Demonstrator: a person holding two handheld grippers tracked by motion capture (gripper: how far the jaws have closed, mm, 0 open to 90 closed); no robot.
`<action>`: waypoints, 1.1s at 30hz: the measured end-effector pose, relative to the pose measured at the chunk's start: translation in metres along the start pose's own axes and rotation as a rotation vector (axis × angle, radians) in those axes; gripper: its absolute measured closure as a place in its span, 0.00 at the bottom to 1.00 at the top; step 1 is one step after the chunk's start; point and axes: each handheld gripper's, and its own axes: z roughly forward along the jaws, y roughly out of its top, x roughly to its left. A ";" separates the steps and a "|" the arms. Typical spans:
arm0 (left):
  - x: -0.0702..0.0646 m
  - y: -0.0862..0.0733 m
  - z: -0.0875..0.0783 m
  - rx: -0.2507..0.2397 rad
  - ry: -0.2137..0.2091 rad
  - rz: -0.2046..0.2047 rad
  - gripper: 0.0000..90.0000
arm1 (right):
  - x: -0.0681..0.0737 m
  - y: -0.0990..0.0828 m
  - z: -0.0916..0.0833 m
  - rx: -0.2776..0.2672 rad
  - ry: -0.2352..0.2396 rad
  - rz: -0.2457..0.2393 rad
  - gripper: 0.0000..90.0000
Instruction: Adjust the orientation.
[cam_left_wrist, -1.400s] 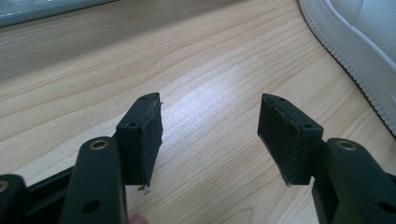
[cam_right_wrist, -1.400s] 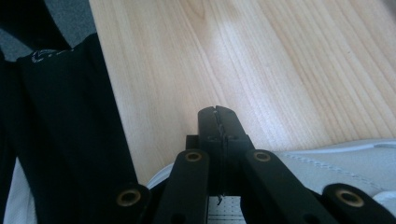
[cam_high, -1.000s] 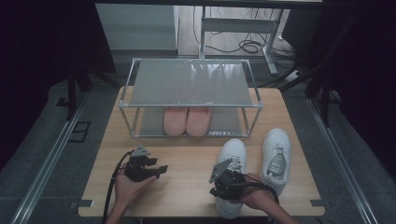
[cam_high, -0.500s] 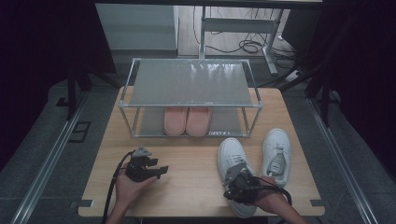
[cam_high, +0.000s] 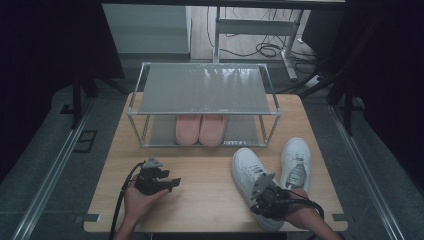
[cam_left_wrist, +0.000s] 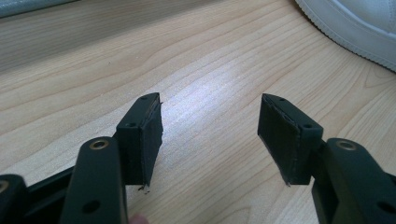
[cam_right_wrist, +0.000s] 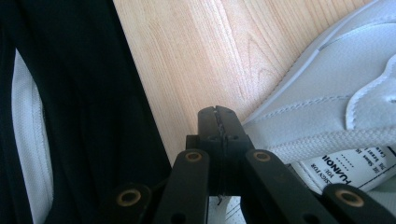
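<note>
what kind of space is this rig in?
Probably a lab or recording workspace, not a home: a bare wooden table on grey floor, loose cables under a metal desk frame behind, and dark curtains at the sides.

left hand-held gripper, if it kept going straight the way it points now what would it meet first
Probably the nearer white sneaker. The left hand-held gripper lies low over the wooden table, jaws open, aimed across bare wood at that shoe's side; its own view shows the sole ahead to the right, so it might pass close.
</note>
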 end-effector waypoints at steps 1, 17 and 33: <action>0.000 0.000 0.000 0.000 0.001 0.000 0.45 | 0.000 0.000 0.000 -0.006 -0.003 -0.007 1.00; 0.000 0.000 0.001 0.000 0.001 -0.003 0.45 | -0.068 -0.011 -0.057 -0.195 -0.218 0.228 1.00; 0.002 0.000 -0.001 0.002 0.003 0.001 0.45 | -0.133 0.004 -0.013 -0.032 -0.202 0.361 1.00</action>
